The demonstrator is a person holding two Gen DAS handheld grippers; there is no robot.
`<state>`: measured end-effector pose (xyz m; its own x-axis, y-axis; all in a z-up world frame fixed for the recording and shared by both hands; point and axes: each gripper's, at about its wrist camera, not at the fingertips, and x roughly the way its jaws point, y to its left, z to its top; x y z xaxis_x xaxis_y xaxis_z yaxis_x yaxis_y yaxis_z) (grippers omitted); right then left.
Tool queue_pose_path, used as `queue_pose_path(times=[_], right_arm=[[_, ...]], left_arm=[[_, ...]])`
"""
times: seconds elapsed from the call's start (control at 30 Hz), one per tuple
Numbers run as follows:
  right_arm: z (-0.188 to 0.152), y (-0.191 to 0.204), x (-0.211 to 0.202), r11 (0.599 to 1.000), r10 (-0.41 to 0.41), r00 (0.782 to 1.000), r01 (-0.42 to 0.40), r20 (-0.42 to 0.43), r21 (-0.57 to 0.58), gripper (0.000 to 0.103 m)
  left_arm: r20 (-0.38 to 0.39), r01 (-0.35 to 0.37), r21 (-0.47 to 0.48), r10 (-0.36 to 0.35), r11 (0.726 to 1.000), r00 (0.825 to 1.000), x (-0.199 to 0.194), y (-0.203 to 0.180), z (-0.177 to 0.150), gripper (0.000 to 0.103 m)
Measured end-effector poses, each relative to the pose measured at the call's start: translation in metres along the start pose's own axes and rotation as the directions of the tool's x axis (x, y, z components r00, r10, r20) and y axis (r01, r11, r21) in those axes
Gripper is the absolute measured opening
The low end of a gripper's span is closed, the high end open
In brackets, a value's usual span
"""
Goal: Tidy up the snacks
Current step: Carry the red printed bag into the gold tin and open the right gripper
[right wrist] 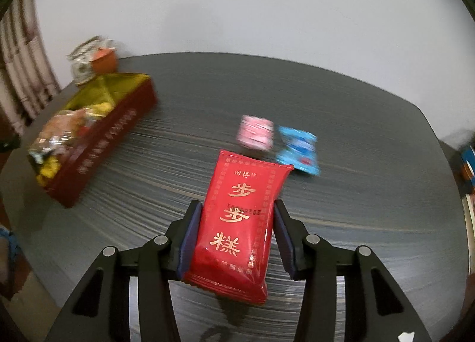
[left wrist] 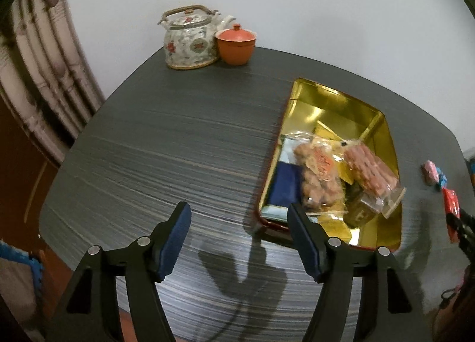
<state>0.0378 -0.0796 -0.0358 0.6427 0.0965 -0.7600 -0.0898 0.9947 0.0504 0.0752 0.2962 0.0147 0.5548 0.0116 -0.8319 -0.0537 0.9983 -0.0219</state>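
One red packet (right wrist: 240, 223): "步步糕"

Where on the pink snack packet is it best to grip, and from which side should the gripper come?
Probably from above, closing across the middle of the pink snack packet. It lies flat on the table, and the blue packet sits close on its right, so the pads should take the near and far edges.
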Motion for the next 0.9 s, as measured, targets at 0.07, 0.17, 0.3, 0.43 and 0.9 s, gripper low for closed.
queue_pose_path(times=[0.07,0.17,0.3,0.43,0.9], right_arm=[[0.009,0.023,0.000,0.999,0.027,1.000,-0.027,0.009,-0.029,0.044],[0.019,0.051,-0.001,0.995,0.075,0.997,-0.073,0.018,-0.072,0.044],[0.030,0.086,0.001,0.983,0.134,0.991,-0.131,0.017,-0.129,0.044],[0.037,0.115,0.006,0.969,0.182,0.983,-0.179,0.005,-0.168,0.044],[0.065,0.181,0.026,0.936,0.248,0.969,-0.242,-0.012,-0.255,0.043]], left_arm=[[-0.001,-0.008,-0.018,0.008,1.000,1.000,0.000,0.004,0.001,0.069],[0.002,-0.003,-0.029,0.003,1.000,1.000,-0.001,0.007,0.001,0.070],[0.004,-0.020,-0.021,0.020,1.000,1.000,0.000,0.007,0.000,0.070],[0.004,-0.014,-0.026,0.014,1.000,1.000,0.001,0.008,0.001,0.070],[0.002,-0.038,-0.033,0.038,0.999,0.999,0.003,0.010,0.000,0.071]])
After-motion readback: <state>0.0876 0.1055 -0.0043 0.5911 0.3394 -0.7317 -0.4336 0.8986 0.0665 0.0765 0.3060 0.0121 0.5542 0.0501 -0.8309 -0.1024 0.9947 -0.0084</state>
